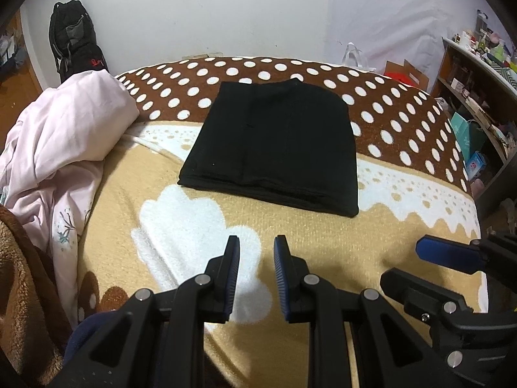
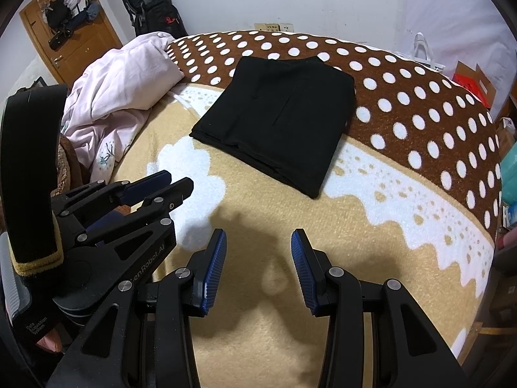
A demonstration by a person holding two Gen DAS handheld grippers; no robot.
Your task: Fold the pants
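Two grippers hover empty over the blanket (image 1: pixel 323 226) of a bed, well back from the pants (image 1: pixel 274 142), which lie at 12 o'clock as a flat black rectangle straddling the blanket's tan field and its brown polka-dot band. The left gripper (image 1: pixel 257 245) has its jaws parted narrowly, nothing between them; the right gripper (image 2: pixel 258 242) stands wider, also holding nothing, and in the left view it shows at 3 o'clock. A pink quilt (image 1: pixel 64 135) is heaped at 10 o'clock, clear of the garment, with a backpack (image 1: pixel 76 42) against the wall behind it. By the look of the neat, layered edges, the folding appears complete or one fold short of it. If another fold is wanted, the next move would call for both grippers to travel forward, close on the near corners and carry that edge over toward the far one; otherwise, only a withdrawal remains.
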